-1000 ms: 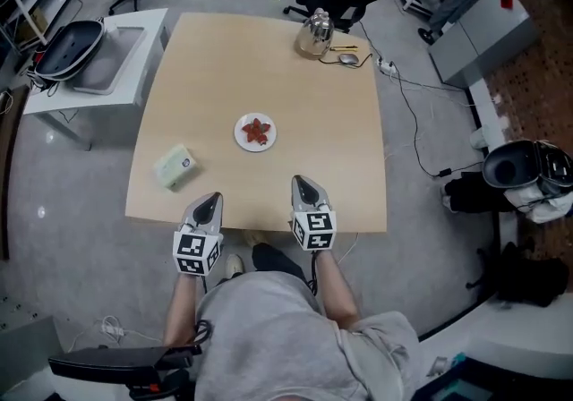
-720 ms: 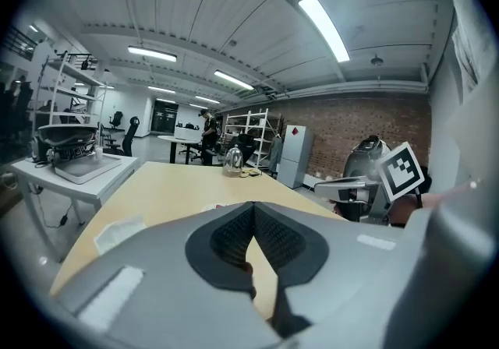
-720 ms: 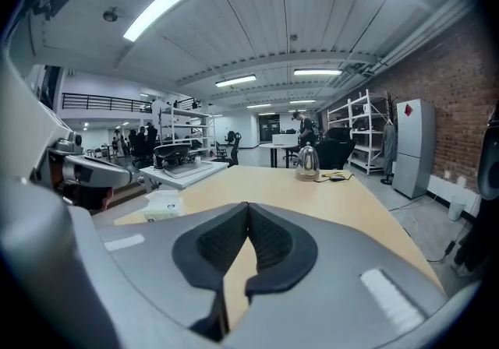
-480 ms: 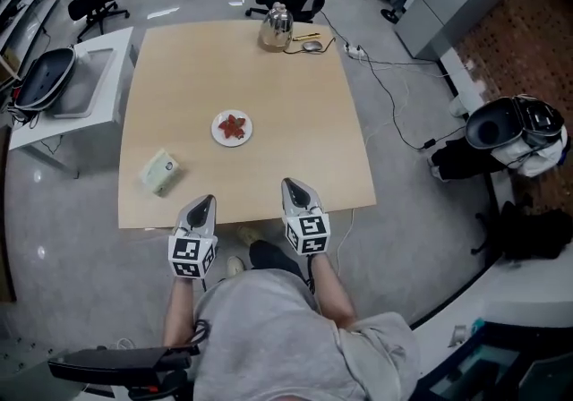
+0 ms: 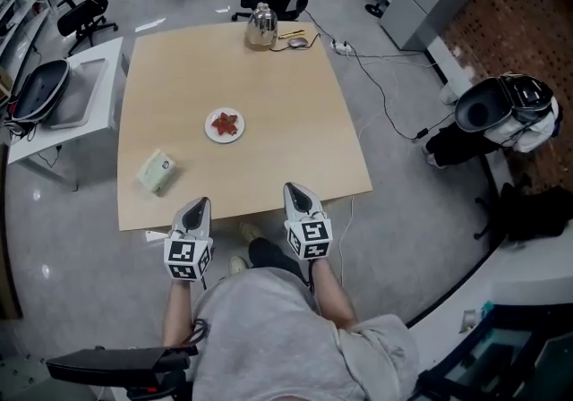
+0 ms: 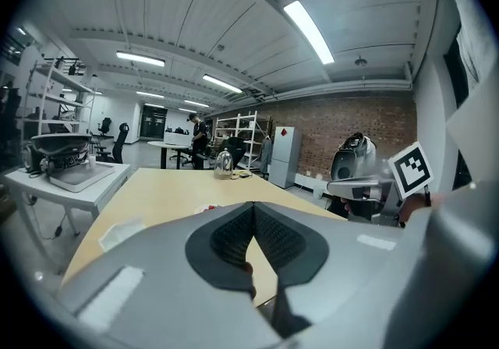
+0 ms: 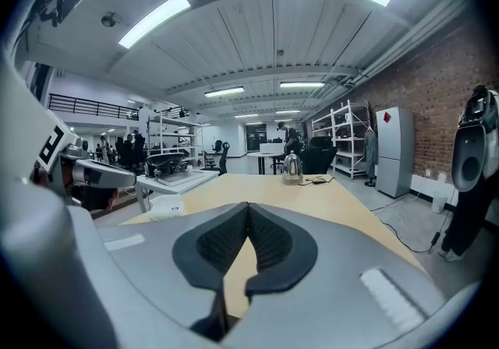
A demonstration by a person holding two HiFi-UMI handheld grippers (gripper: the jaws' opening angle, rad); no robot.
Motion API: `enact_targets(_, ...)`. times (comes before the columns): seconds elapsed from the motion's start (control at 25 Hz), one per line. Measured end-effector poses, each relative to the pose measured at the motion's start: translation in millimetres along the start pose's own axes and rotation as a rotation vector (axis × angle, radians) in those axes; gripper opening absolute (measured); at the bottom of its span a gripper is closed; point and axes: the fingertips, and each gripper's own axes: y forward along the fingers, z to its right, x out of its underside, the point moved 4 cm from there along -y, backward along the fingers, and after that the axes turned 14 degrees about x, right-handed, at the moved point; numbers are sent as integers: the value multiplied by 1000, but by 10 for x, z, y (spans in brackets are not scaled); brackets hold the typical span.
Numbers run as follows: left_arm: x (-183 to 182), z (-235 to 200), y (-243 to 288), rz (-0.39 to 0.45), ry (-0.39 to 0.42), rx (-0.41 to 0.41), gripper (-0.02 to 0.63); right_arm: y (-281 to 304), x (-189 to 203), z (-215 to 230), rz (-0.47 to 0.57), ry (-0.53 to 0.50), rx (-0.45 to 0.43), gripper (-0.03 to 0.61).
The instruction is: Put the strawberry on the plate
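A red strawberry point(image 5: 226, 123) lies on a small white plate point(image 5: 212, 132) in the middle of the wooden table point(image 5: 277, 104). Both grippers hang at the table's near edge, well short of the plate. My left gripper point(image 5: 200, 204) is shut with nothing between its jaws; in the left gripper view its tips point(image 6: 253, 206) meet in front of the table. My right gripper point(image 5: 295, 188) is shut and empty too, its tips point(image 7: 248, 207) touching in the right gripper view. The plate shows only as a faint white and red spot point(image 6: 209, 208) past the left jaws.
A pale green packet point(image 5: 156, 172) lies near the table's front left corner. A metal kettle point(image 5: 260, 28) and small items stand at the far edge. A white side table point(image 5: 85, 86) with a helmet stands left. Office chairs, cables and a bin surround the table.
The head view has shifted, so the table sits slightly further and more to the left. Both grippers stay shut at the near edge; the strawberry stays on the plate.
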Motion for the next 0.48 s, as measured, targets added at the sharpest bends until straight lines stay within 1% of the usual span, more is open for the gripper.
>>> enact_targets(0.48, -13, 78, -138, 11, 10, 13, 20, -279, 121, 11, 1, -1, 32, 6)
